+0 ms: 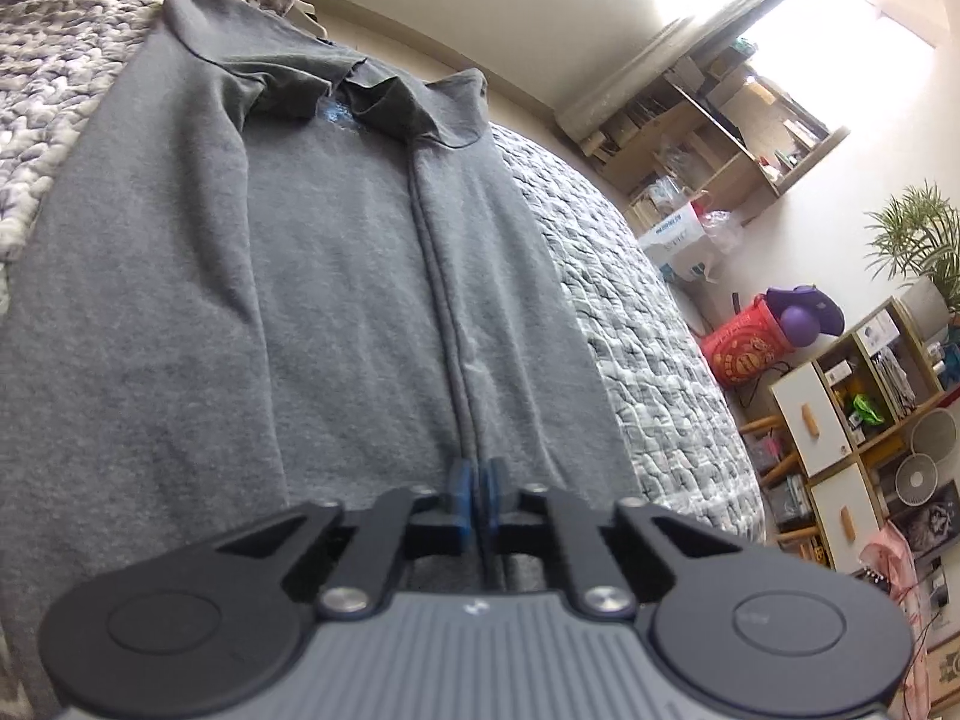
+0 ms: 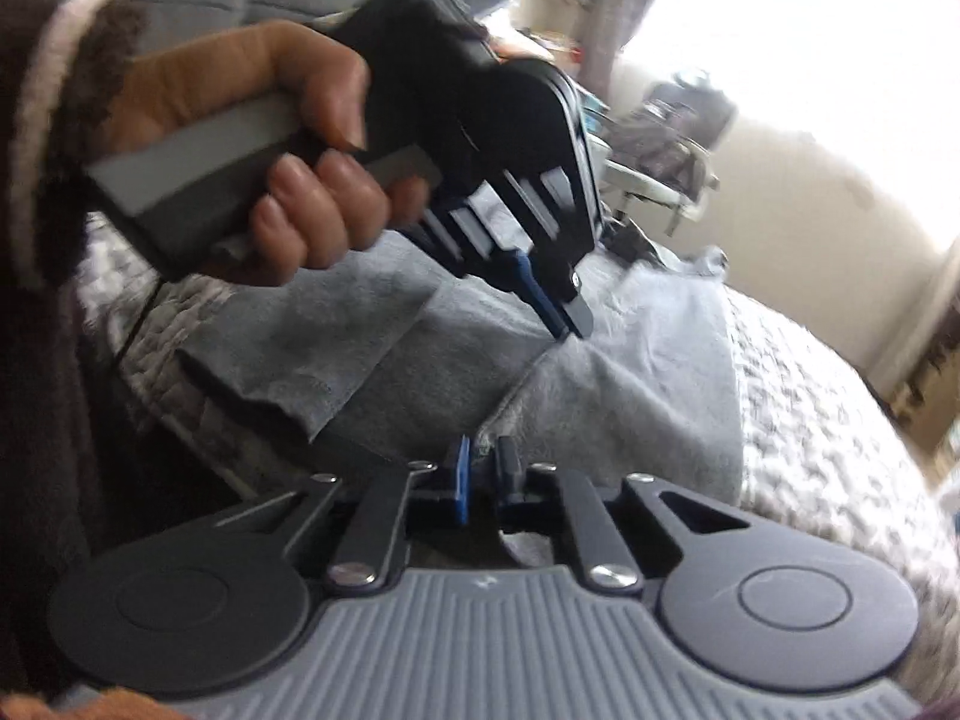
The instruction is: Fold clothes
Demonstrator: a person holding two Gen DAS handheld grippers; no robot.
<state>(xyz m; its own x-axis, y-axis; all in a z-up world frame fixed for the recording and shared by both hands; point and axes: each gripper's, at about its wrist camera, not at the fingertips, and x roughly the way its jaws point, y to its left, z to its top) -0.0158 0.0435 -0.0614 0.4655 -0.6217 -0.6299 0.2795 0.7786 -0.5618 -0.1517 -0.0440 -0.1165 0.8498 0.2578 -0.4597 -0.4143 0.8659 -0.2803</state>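
The grey polo shirt (image 1: 336, 276) lies flat on the quilted bedspread (image 1: 648, 324), sides folded inward; left gripper (image 1: 478, 489) pinches its bottom hem; right gripper (image 2: 480, 471) is pressed onto the hem alongside; fabric appears soft and limp, so hold both hem corners.
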